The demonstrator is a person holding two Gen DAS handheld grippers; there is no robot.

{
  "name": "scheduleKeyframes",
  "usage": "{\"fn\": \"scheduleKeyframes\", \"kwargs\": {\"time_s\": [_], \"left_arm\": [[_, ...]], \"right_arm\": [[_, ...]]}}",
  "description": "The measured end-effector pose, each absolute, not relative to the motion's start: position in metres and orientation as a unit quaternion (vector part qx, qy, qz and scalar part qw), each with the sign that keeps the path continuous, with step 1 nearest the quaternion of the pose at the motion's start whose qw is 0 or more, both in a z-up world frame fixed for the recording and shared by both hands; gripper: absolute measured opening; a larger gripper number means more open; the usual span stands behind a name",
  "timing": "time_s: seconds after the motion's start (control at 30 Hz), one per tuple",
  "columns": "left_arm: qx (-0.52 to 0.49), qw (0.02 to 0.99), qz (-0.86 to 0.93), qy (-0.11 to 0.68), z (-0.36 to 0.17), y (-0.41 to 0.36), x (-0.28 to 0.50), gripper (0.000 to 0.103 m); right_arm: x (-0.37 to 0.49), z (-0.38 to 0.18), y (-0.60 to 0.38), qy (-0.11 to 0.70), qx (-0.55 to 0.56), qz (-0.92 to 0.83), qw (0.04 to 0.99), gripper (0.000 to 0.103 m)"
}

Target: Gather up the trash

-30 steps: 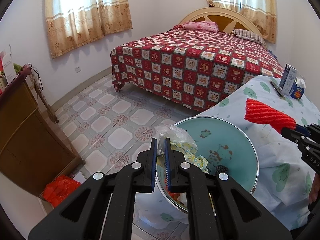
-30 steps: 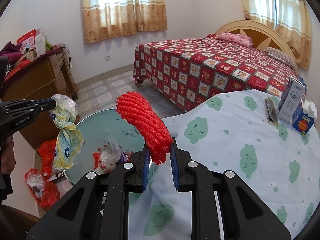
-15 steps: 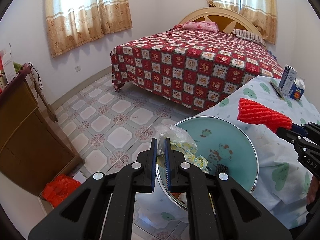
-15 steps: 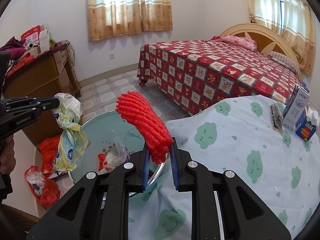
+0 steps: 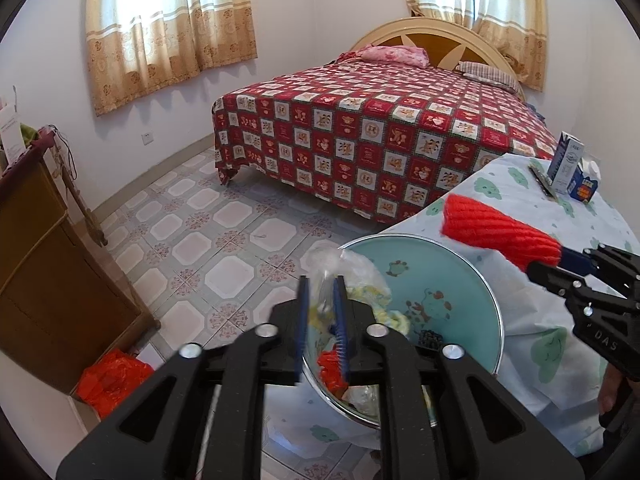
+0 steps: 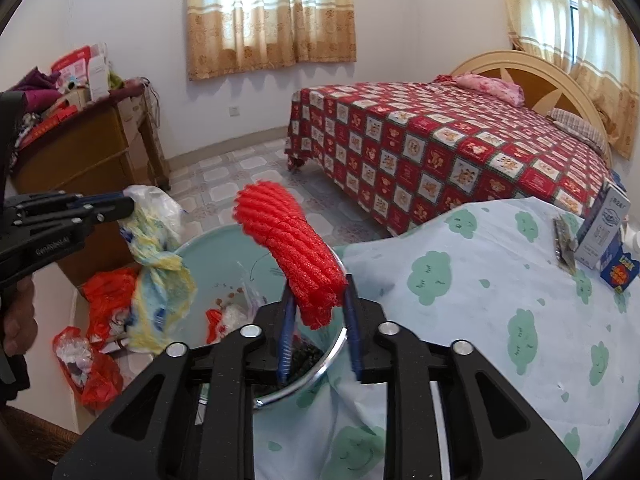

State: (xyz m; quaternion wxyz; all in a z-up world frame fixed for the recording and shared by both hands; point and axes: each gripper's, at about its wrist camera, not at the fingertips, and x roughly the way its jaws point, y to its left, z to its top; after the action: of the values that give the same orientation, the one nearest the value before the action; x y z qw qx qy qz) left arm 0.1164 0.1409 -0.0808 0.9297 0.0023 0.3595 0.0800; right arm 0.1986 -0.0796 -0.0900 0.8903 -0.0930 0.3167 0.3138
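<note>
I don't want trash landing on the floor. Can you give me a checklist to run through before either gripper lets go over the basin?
1. Left gripper has the plastic bag: cannot tell; jaws look parted around its top.
2. Bag hangs over the teal basin: cannot tell; in the right wrist view it hangs at the basin's left rim.
3. Right gripper has the red foam net: ok, its lower end sits between the jaws.
4. Net is above the basin: ok, likely; near the table-side rim.
5. Basin has room: ok, only a little trash at the bottom.
</note>
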Motion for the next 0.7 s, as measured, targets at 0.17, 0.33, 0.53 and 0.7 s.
{"fn": "scheduleKeyframes", "kwargs": {"time_s": [0.17,0.33,0.53,0.7], "left_arm": [[0.005,0.932,0.074,0.355,-0.080,0.133,0.115,0.041],[0.004,0.935,0.073,0.348,-0.076,0.133,0.112,0.053],[0.006,0.940,0.069,0.334,-0.066,0.127,0.105,0.062],[0.006,0.943,0.066,0.326,-0.059,0.125,0.101,0.063]], "right_arm": [[0.198,-0.092,-0.082,0.320,-0.087,0.312,0.890,0.035],[0.193,-0.087,-0.092,0.313,-0.073,0.305,0.897,0.043],[0.181,-0.076,-0.111,0.299,-0.054,0.291,0.907,0.046],[0.171,-0.064,-0.121,0.284,-0.050,0.284,0.914,0.046]]}}
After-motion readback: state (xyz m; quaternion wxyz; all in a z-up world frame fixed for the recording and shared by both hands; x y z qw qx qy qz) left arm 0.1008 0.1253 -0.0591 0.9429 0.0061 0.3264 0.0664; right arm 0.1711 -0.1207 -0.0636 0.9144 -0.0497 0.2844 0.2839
